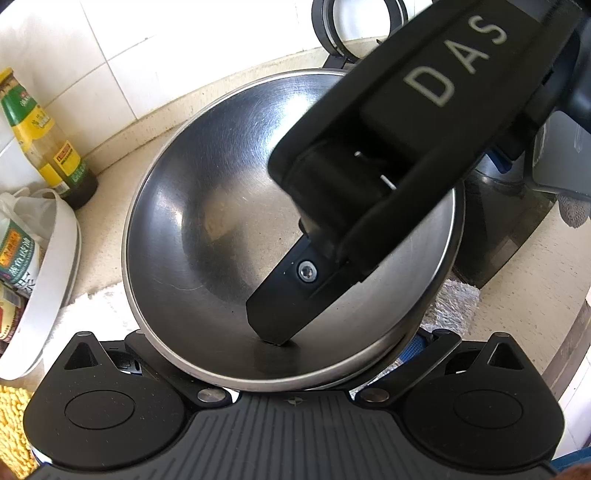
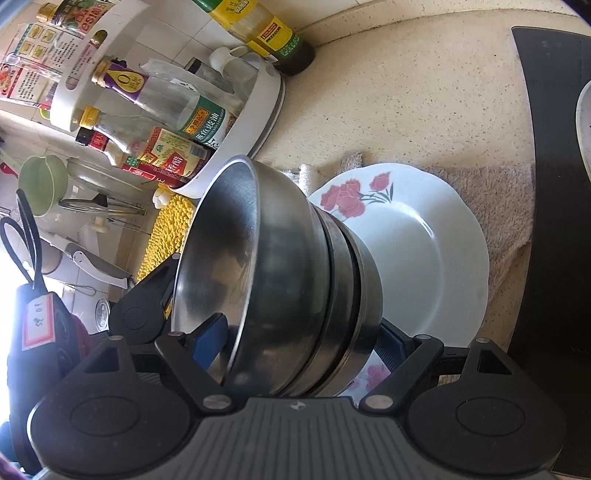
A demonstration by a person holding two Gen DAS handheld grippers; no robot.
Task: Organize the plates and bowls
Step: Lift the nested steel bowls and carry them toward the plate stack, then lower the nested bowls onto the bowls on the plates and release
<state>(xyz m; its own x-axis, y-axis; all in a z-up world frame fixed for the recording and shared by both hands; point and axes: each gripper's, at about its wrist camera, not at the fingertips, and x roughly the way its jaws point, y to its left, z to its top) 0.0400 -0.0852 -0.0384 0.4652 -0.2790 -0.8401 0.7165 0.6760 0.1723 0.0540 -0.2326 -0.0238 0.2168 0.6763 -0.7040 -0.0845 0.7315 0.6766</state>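
Observation:
A stack of nested steel bowls (image 1: 207, 221) fills the left wrist view; it shows tilted in the right wrist view (image 2: 288, 295). My right gripper (image 2: 295, 350) is shut on the stack, one blue-padded finger (image 2: 208, 339) inside the top bowl and one outside. That inner finger (image 1: 280, 299) reaches into the bowl in the left wrist view. My left gripper (image 1: 280, 354) sits at the bowl's near rim; its fingers are hidden under the bowl. A white plate with red flowers (image 2: 424, 243) lies behind the stack on a towel.
A white round rack (image 2: 255, 122) of sauce bottles stands left, with an oil bottle (image 2: 266, 33) behind it. A yellow mat (image 2: 166, 229) lies near the rack. A black stove top (image 2: 557, 184) runs along the right. A beige towel (image 2: 506, 206) lies under the plate.

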